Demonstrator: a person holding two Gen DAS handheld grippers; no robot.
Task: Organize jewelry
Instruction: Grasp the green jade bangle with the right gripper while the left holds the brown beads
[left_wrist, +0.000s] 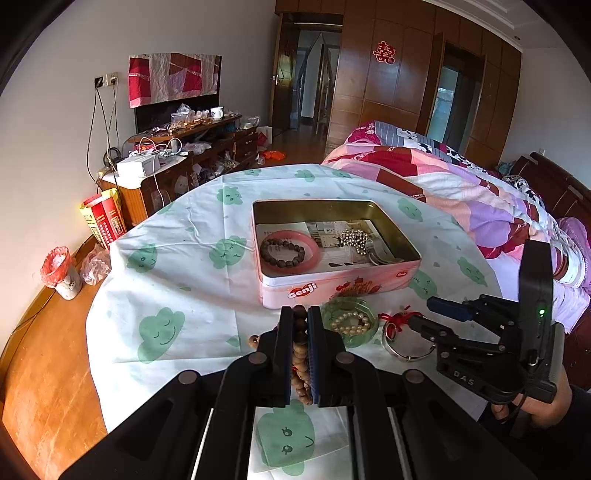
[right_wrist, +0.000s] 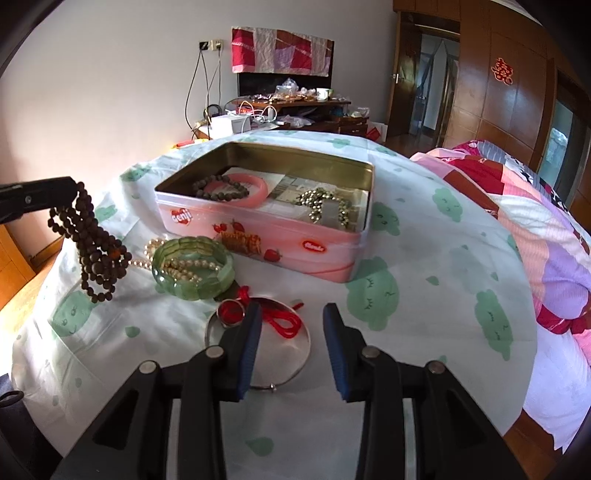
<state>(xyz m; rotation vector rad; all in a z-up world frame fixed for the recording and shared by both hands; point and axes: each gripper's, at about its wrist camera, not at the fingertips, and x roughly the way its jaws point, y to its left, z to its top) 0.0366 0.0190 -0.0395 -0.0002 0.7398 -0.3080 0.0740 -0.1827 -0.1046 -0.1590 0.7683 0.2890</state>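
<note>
My left gripper (left_wrist: 300, 314) is shut on a long brown bead strand (left_wrist: 301, 354) and holds it hanging above the table; the strand also shows in the right wrist view (right_wrist: 94, 254). The pink open tin (left_wrist: 402, 275) (right_wrist: 343, 258) holds a pink bangle (left_wrist: 314, 245), a dark bead bracelet (left_wrist: 282, 253) and a silver bead chain (left_wrist: 356, 238). In front of it lie a green bangle (right_wrist: 221, 275) with a pearl strand (right_wrist: 184, 266), a silver bangle (right_wrist: 303, 354) and a red cord (right_wrist: 282, 321). My right gripper (right_wrist: 291, 314) is open, low over the silver bangle.
The round table wears a white cloth with green cloud prints (right_wrist: 406, 280). A bed with a pink quilt (left_wrist: 461, 184) stands to the right. A cluttered wooden cabinet (left_wrist: 192, 147) stands behind, with a small bin (left_wrist: 61, 273) on the wooden floor at left.
</note>
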